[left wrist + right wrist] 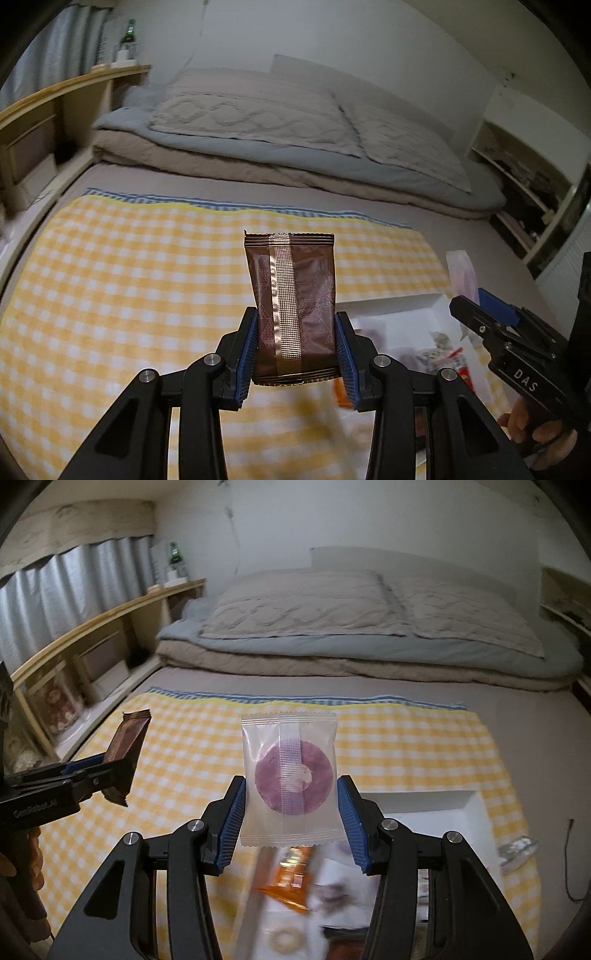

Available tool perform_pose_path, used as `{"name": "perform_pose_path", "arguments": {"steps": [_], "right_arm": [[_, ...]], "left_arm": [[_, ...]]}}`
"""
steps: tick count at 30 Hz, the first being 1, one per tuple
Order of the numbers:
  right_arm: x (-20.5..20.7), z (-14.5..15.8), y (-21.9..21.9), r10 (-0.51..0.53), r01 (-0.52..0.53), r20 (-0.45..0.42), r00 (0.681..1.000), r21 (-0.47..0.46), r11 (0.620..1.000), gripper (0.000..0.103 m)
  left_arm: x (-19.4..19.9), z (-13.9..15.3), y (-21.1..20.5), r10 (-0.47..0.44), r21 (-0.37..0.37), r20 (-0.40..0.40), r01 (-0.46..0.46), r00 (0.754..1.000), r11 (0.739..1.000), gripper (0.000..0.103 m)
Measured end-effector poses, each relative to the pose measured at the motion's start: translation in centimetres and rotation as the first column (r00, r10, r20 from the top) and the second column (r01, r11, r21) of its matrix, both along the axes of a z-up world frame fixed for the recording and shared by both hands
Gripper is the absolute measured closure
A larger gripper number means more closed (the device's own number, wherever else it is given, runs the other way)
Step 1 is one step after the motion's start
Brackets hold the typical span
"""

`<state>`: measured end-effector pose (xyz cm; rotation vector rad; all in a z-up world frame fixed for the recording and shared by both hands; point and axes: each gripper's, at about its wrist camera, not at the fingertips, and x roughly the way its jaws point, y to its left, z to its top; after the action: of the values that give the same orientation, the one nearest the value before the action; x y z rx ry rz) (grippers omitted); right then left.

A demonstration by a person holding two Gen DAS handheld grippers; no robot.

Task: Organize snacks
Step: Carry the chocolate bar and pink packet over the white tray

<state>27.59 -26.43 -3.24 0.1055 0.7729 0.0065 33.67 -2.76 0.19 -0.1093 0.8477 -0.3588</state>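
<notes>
Left claw [295, 347] w/ brown packet [293, 306]; purple ring visible right cam only.

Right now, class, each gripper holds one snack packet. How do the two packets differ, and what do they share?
The brown packet is opaque with a metallic sheen; the clear packet shows a purple ring-shaped snack inside. The brown packet sits in the left gripper, the clear packet in the right gripper. Both stand upright, pinched at their side edges, with a ridged seam down the middle, above the yellow checked cloth.
</notes>
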Motion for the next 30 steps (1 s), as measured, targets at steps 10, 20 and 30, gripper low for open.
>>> {"name": "perform_pose_path", "arguments": {"steps": [10, 20, 30], "right_arm": [[-2.5, -0.9, -8.1, -0.147, 0.147, -0.026, 0.989, -0.016, 0.989, 0.052], [-3.5, -3.2, -13.5, -0.221, 0.220, -0.066, 0.973, -0.032, 0.975, 0.052], [-2.5, -5.9, -16.4, -0.245, 0.245, -0.111, 0.963, -0.009, 0.969, 0.052]], "left_arm": [[1.4, -2.1, -6.7, -0.087, -0.040, -0.035, 0.086, 0.996, 0.996, 0.064], [6.0, -6.0, -12.5, -0.145, -0.086, -0.080, 0.138, 0.986, 0.987, 0.064], [10.5, -10.1, -17.2, -0.182, -0.059, -0.114, 0.176, 0.977, 0.983, 0.064]]}}
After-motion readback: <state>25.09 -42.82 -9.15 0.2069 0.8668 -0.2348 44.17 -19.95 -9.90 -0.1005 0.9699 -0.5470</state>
